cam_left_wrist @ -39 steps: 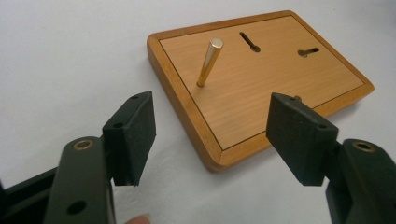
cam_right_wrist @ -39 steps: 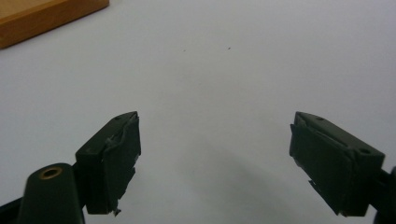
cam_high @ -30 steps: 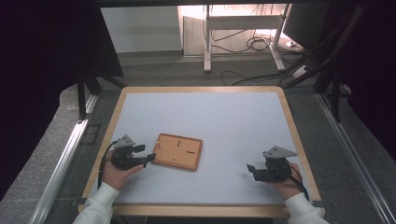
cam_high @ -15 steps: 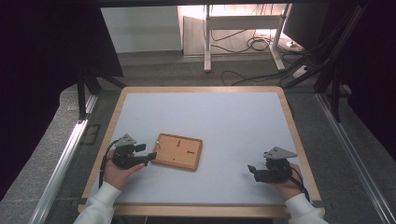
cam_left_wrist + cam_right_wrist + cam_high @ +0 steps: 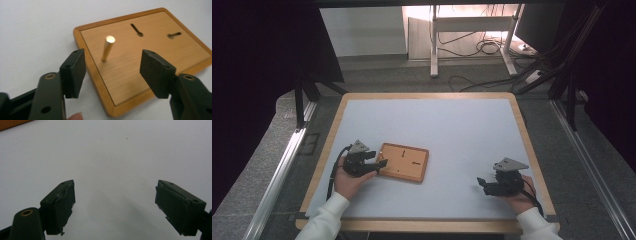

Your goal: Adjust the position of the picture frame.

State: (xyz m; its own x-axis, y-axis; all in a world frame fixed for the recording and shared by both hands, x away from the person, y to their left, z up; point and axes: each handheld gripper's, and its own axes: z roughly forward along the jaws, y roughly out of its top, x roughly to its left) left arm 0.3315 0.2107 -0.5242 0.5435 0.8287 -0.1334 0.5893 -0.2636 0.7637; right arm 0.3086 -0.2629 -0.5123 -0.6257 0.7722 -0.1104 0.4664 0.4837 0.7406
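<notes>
Near the desk's (image 5: 362, 107) front-left corner, left gripper (image 5: 379, 163) jaws, wide and just closing, straddle the wooden board's (image 5: 404, 162) corner, not gripping. Right gripper (image 5: 482, 182) rests wide, empty. Next: pinch board edge squarely.

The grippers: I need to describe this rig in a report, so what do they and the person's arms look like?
Both the left gripper and the right gripper are black, each topped by a grey three-cornered plate, with a black cable trailing back. The jaws are blocky with matte black pads and brass-coloured rivets. The right gripper's pads look scuffed. The person wears white sleeves.

White sleeves (image 5: 326, 220), black grippers with grey plates, apparently black cables.
</notes>
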